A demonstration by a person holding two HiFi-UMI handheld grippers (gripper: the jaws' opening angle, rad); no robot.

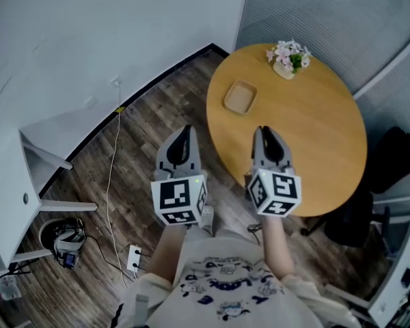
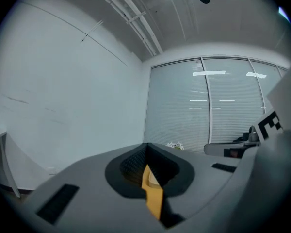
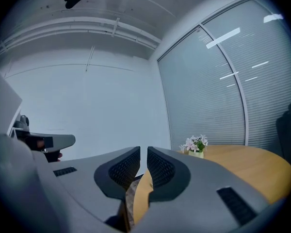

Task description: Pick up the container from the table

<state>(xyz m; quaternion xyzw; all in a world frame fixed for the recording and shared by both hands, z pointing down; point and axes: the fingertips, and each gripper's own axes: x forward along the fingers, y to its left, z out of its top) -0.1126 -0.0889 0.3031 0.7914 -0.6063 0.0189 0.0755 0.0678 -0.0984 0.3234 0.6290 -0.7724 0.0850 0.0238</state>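
Note:
The container (image 1: 240, 97) is a shallow tan tray lying on the left part of the round wooden table (image 1: 314, 142). Both grippers are held side by side in front of it and point toward it, well short of touching. My left gripper (image 1: 185, 130) hangs over the floor just left of the table edge, jaws together and empty. My right gripper (image 1: 263, 132) is over the table's near edge, its jaws almost touching with nothing between them. In the left gripper view a sliver of the tray (image 2: 152, 180) shows below the closed pads (image 2: 136, 164).
A small pot of pink flowers (image 1: 289, 57) stands at the table's far side, also visible as flowers (image 3: 195, 143). A dark chair (image 1: 389, 162) sits right of the table. A white desk (image 1: 14, 203), cables and a power strip (image 1: 134, 257) lie on the wooden floor at left.

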